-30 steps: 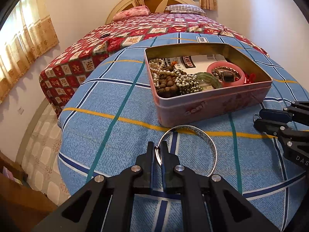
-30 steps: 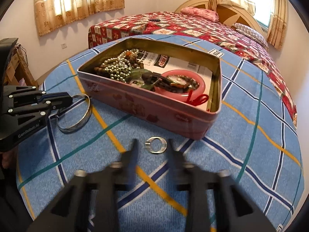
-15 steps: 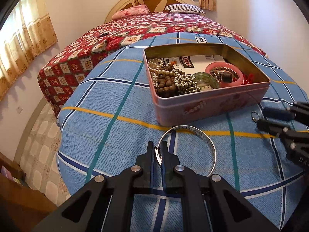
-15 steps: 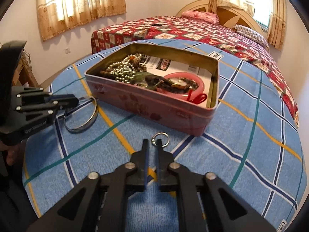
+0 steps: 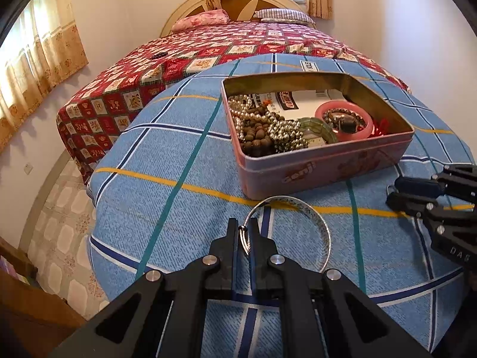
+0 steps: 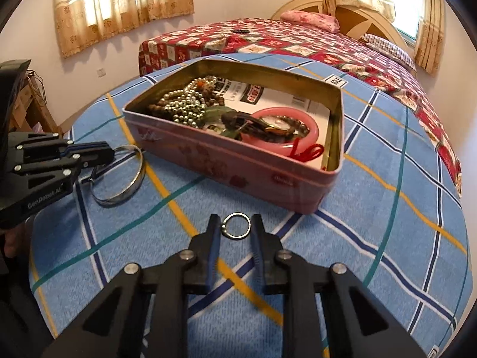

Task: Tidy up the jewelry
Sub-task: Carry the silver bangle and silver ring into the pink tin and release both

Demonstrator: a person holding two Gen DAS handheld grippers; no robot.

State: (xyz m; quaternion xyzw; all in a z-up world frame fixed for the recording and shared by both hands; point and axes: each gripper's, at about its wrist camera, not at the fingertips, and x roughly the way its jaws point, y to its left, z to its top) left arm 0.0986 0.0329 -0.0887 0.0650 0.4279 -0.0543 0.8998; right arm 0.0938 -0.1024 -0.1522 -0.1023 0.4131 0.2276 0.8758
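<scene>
- While your left gripper sat clamped on the near rim of the silver bangle, the bangle lay flat on the blue checked cloth, just in front of the pink tin.
- Your right gripper had just been closing; its jaws stood narrow on either side of the small silver ring, and whether the pads pressed it I cannot tell.
- That ring lay on the cloth, near the tin's front corner.
- The tin stood open, holding bead strands, a pink bangle and a watch.
</scene>
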